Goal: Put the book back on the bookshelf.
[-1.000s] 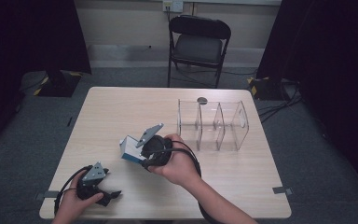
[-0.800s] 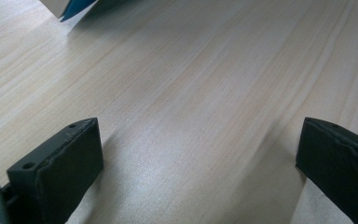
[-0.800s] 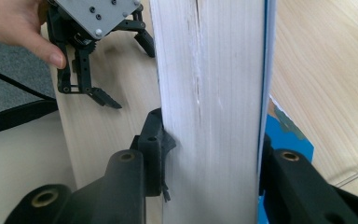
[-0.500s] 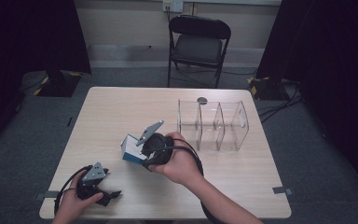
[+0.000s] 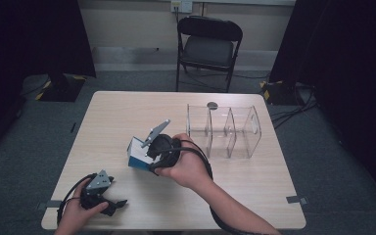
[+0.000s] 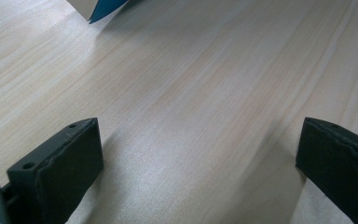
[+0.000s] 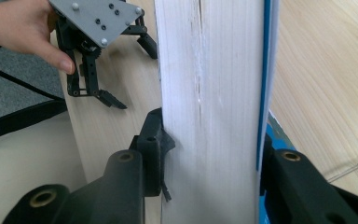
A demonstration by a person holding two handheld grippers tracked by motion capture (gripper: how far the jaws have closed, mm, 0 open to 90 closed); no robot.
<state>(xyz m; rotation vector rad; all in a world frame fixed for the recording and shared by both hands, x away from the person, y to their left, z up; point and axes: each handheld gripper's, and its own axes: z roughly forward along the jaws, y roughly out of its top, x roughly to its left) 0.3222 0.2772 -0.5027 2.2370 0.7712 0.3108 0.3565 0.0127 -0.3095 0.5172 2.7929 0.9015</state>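
A white box with blue sides point(image 5: 137, 152) is held near the middle of the wooden table point(image 5: 117, 112), just above its top, with my right gripper point(image 5: 144, 156) shut on it. In the right gripper view the box point(image 7: 209, 93) stands tall between the two black pads point(image 7: 154, 144), which press on both of its sides. My left gripper point(image 5: 113, 205) rests at the front left of the table, a hand on it. Its jaws stand wide open over bare wood point(image 6: 200, 158). A blue corner of the box point(image 6: 98, 8) shows far ahead of them.
A clear plastic organizer point(image 5: 223, 129) with three open compartments stands right of the box. A small dark round disc point(image 5: 212, 105) lies behind it. A black folding chair point(image 5: 208, 44) stands beyond the far edge. Black cables trail from both grippers.
The right gripper has shifted the box very slightly away from the table's front edge. The left gripper has stayed where it was, still open.
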